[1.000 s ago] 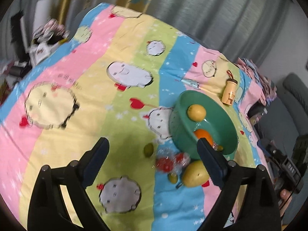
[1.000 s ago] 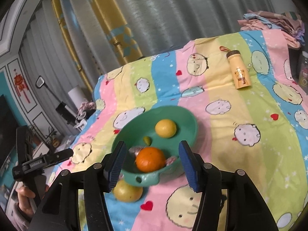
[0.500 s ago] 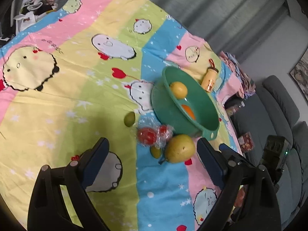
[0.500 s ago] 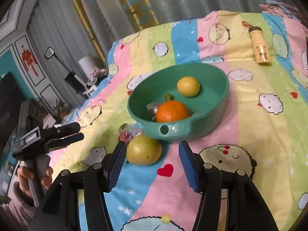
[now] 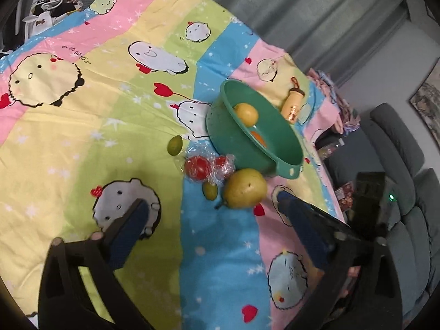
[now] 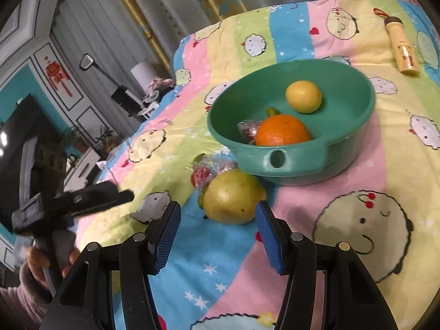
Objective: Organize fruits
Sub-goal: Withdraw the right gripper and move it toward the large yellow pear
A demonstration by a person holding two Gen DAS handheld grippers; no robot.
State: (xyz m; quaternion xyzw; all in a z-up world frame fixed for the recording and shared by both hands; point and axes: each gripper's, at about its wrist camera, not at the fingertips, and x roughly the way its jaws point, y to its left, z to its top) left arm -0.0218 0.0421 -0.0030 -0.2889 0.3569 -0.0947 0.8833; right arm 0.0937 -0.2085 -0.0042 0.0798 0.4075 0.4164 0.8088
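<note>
A: We log the left gripper (image 5: 211, 206) spread wide over the sheet (image 5: 82, 126); its jaws have just been opening, and nothing sits between them. The right gripper (image 6: 218, 213) stands part open, its blue pads (image 6: 167, 231) apart just short of the pear (image 6: 233, 196), not touching it.

B: Fruit positions?

A: In the green bowl (image 6: 354, 137): an orange (image 6: 283, 132), a lemon (image 6: 304, 96), a wrapped red fruit (image 6: 249, 130) and a small green one, mostly hidden. On the sheet beside the bowl: the pear, wrapped red fruits (image 5: 205, 166) and two small limes (image 5: 175, 145).

B: Any writing?

A: The sheet carries a short line of script near one cartoon face; we cannot read it. The bottle (image 6: 403, 46) lying beyond the bowl has a label, too blurred to read.
</note>
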